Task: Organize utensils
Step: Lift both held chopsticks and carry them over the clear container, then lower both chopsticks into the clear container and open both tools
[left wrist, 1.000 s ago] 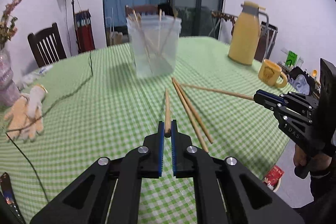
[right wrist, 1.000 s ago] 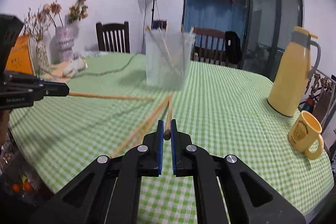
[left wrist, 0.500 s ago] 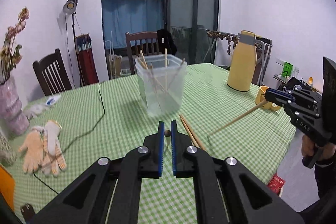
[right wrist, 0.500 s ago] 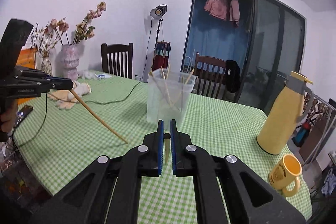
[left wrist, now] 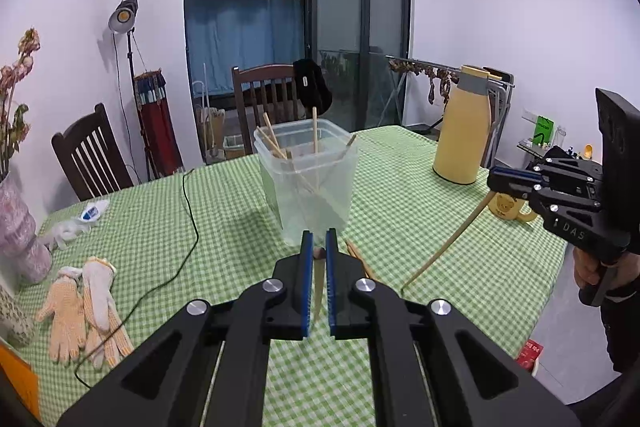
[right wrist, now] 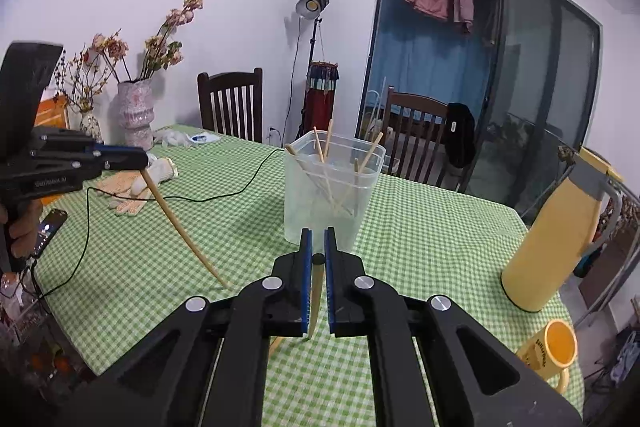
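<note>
A clear plastic tub (left wrist: 307,183) (right wrist: 333,183) stands mid-table and holds several wooden chopsticks. My left gripper (left wrist: 318,247) is shut on a chopstick (left wrist: 318,287) that hangs down between its fingers; from the right wrist view that chopstick (right wrist: 180,223) slants down from the left gripper (right wrist: 136,159). My right gripper (right wrist: 317,247) is shut on another chopstick (right wrist: 316,303); in the left wrist view it (left wrist: 448,239) hangs from the right gripper (left wrist: 496,179). Both are lifted above the cloth, short of the tub. Two chopsticks (left wrist: 358,261) lie by the tub's base.
Green checked tablecloth (left wrist: 180,227). A yellow thermos (left wrist: 462,135) (right wrist: 560,235) and yellow mug (right wrist: 550,351) are to the right. Gloves (left wrist: 84,303), a black cable (left wrist: 188,219) and a vase (right wrist: 136,115) are to the left. Chairs stand behind the table.
Both grippers have lifted their chopsticks off the table and tilted them from lying flat to hanging tip-down. Both have risen and pulled back from the tub.
</note>
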`<move>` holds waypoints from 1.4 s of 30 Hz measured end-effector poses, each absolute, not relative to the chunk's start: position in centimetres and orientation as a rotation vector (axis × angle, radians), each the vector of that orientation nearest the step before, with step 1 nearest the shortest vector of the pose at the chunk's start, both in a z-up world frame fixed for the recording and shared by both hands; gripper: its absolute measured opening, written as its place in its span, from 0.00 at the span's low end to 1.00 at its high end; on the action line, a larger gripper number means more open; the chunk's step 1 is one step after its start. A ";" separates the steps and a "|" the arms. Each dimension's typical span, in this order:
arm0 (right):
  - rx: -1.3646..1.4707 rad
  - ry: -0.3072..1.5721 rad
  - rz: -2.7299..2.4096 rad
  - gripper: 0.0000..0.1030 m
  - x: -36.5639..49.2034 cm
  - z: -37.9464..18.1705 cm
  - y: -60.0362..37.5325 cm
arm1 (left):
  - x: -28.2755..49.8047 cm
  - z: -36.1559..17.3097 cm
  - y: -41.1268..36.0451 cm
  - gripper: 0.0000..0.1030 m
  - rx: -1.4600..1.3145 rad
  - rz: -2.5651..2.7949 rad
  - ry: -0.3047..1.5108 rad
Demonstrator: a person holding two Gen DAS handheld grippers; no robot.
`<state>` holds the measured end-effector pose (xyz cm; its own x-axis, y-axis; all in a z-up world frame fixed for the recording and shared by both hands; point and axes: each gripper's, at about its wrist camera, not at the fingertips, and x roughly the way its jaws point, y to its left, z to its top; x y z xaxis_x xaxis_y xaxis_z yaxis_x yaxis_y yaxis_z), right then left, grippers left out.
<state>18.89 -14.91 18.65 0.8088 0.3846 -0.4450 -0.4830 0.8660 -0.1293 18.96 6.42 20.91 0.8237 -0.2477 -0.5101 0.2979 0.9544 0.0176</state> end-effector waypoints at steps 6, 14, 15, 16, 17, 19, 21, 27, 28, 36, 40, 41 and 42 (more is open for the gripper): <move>-0.309 0.365 0.488 0.06 19.7 22.8 -14.4 | 20.5 26.3 6.5 0.03 0.117 -0.300 0.456; -0.300 0.258 0.546 0.06 23.5 32.4 -14.1 | 25.3 35.8 6.3 0.03 0.126 -0.298 0.378; -0.287 0.248 0.553 0.06 24.2 33.6 -14.1 | 26.0 37.0 6.3 0.03 0.127 -0.298 0.367; -0.277 0.231 0.560 0.06 25.0 35.0 -14.0 | 26.7 38.2 6.3 0.03 0.126 -0.289 0.350; -0.270 0.219 0.563 0.06 25.5 35.8 -14.0 | 27.5 39.7 6.1 0.03 0.134 -0.283 0.325; -0.255 0.195 0.566 0.06 27.2 37.7 -13.7 | 28.8 41.7 6.0 0.03 0.125 -0.285 0.295; -0.246 0.179 0.559 0.06 29.1 38.8 -13.2 | 30.5 43.4 5.7 0.03 0.111 -0.295 0.277; -0.220 0.258 0.550 0.06 37.1 37.3 -10.5 | 37.5 43.0 3.8 0.03 0.117 -0.311 0.325; -0.218 0.276 0.547 0.06 38.4 36.7 -10.0 | 38.6 42.4 3.6 0.03 0.117 -0.314 0.346; -0.184 0.448 0.534 0.06 47.0 29.6 -7.8 | 47.3 33.9 3.8 0.03 0.129 -0.276 0.517; -0.213 0.545 0.511 0.06 49.4 26.0 -6.9 | 49.8 30.0 4.2 0.03 0.132 -0.299 0.595; -0.212 0.574 0.511 0.06 49.8 25.3 -6.9 | 50.4 29.3 4.3 0.03 0.134 -0.291 0.606; -0.209 0.594 0.518 0.07 50.1 24.9 -6.9 | 51.0 28.5 4.5 0.04 0.135 -0.287 0.622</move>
